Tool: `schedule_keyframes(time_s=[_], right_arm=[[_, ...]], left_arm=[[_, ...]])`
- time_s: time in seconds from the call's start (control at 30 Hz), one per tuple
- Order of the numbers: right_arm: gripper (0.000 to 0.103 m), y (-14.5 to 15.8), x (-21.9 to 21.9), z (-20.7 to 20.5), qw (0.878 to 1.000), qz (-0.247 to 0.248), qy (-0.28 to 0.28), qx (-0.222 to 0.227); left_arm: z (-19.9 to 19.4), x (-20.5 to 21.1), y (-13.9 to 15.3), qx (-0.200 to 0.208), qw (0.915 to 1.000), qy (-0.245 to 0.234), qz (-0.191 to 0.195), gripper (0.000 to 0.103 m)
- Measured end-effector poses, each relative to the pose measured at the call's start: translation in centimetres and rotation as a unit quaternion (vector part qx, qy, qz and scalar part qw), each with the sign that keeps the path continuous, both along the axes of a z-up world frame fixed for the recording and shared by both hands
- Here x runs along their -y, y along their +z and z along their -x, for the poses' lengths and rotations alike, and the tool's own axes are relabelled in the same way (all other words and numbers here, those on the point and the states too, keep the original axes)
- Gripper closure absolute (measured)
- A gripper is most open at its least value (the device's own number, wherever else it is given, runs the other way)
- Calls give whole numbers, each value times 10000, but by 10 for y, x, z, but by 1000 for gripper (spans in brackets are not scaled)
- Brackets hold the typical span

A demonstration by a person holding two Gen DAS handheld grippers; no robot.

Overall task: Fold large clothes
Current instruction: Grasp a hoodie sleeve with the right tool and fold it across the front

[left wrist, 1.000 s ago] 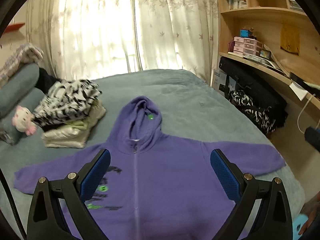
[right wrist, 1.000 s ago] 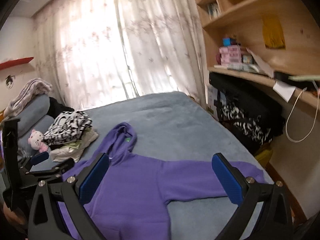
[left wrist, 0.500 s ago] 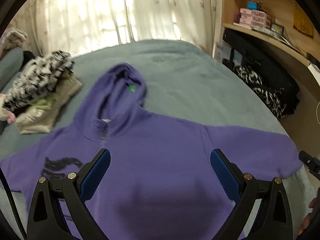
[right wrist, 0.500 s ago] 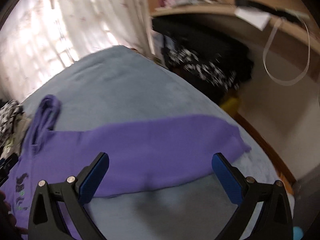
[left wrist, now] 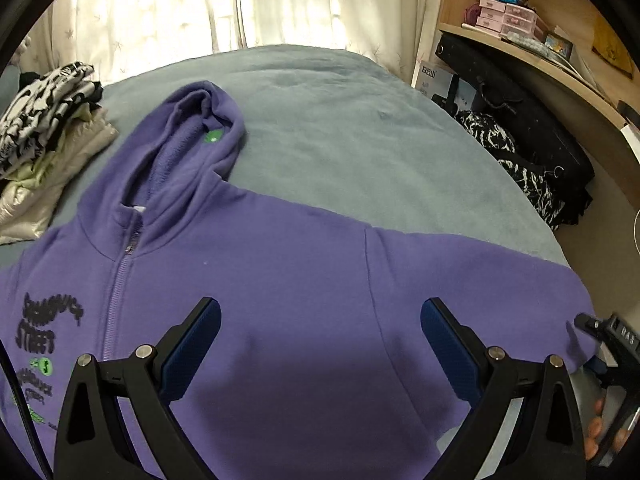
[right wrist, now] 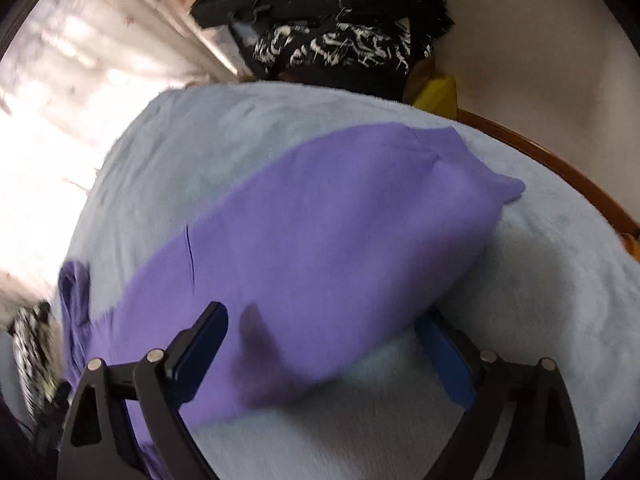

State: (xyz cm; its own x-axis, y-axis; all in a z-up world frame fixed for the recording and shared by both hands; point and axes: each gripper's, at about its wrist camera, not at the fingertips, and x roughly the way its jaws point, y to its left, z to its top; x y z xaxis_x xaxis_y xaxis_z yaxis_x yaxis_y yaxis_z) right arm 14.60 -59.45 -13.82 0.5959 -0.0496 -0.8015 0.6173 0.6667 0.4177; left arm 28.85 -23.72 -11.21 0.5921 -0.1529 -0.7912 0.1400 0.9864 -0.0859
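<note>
A purple zip hoodie (left wrist: pixel 280 272) lies face up on the grey-blue bed (left wrist: pixel 340 128), its hood (left wrist: pixel 192 128) pointing toward the curtains. My left gripper (left wrist: pixel 320 304) hovers open just above the chest and shoulder, with nothing between its pads. In the right wrist view the outstretched sleeve (right wrist: pixel 340 220) runs diagonally. My right gripper (right wrist: pixel 324 312) straddles the sleeve's near edge with its jaws wide and closing. The cloth lies between the pads, which do not press on it. That gripper also shows at the cuff, as the right gripper (left wrist: pixel 604 332) in the left wrist view.
A stack of folded clothes (left wrist: pixel 48 120) sits on the bed left of the hood. Black bags and patterned cloth (left wrist: pixel 520 132) fill the gap under the wooden shelves (left wrist: pixel 520 20). The bed's wooden edge (right wrist: pixel 560 164) lies just past the cuff.
Both grippers have dropped toward the hoodie. The left moved in over the chest. The right rolled and swung onto the sleeve's end, its jaws slightly narrower.
</note>
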Motion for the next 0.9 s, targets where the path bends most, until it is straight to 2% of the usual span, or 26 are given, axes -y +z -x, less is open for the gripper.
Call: schedule_keyframes(time_s=[0.07,0.13,0.17,0.2,0.27,0.37,0.47,0.57,0.73,0.9], right_arm=[[14,0,5,-8,9999,-89,-67,77],[28,-1,10,-16,9997,-150,-153,124],[43,-1,12,-21,9996,-180,-161,133],[64,0,14,-25,9996,-199,-168,143],[89,2,17,-29,9993,-267,-116,230],[91,24,7,-30,9984,-42,-16,562],[92,63,-26,-31,9933,300,421,1037],[92,104,-74,-36,9824,543,1075,1429],[92,153,-174,-42,9519,986,2301,1764],[92,160,-258,-45,9222,1312,3180,1769]], left_arm=[[-4,2,-4,-51,10000,-34,1,4],[-7,3,-5,-88,9999,-81,1,4],[-9,4,-7,-88,9999,-105,-18,4],[-10,4,-7,-76,9999,-107,-38,4],[-12,3,-8,-66,9999,-115,-109,7],[-15,0,-7,-169,9995,-141,-221,18],[-15,-12,-1,-257,9994,-74,-223,19],[-8,-26,12,-140,9998,-37,-153,19],[10,-57,40,161,9996,53,-214,19],[27,-99,64,405,9989,201,-143,19]])
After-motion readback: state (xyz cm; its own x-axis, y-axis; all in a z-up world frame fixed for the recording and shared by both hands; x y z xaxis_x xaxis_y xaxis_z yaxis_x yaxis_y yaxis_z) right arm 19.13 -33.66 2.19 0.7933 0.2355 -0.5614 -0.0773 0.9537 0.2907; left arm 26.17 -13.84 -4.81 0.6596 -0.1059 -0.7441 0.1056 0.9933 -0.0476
